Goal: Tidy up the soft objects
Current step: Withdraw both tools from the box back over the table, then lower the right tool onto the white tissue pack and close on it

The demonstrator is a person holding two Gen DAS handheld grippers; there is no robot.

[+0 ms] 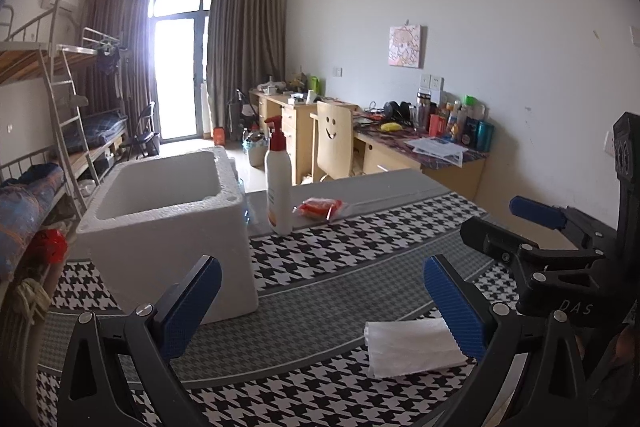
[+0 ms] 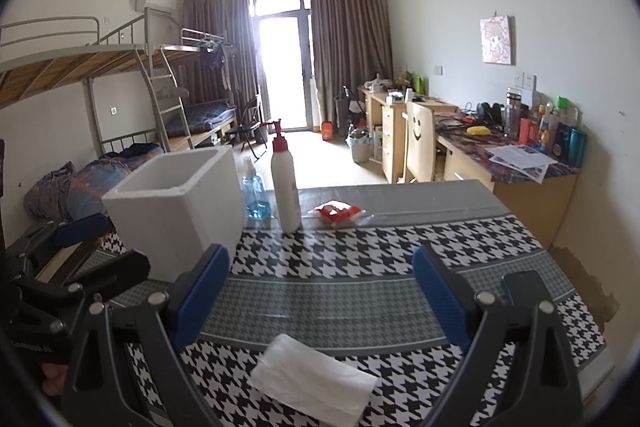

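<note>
On the houndstooth bench [image 2: 360,251] the folded white cloth [image 2: 316,379] lies near you, between both empty, wide-open claws: left claw [image 1: 320,311], right claw [image 2: 320,301]. Behind stand a foam box [image 2: 176,203], a pump bottle [image 2: 285,183] and a red packet [image 2: 338,213].

The right gripper's blue finger [image 1: 456,311] covered the right edge of the folded white tissue [image 1: 412,347] in the left wrist view. The foam box [image 2: 176,211] hid part of the blue liquid bottle [image 2: 254,193]. A dark phone [image 2: 522,289] lay partly behind the right gripper's frame. Labels on the pump bottle [image 1: 279,183] and the red packet [image 2: 338,211] were too small to read.
</note>
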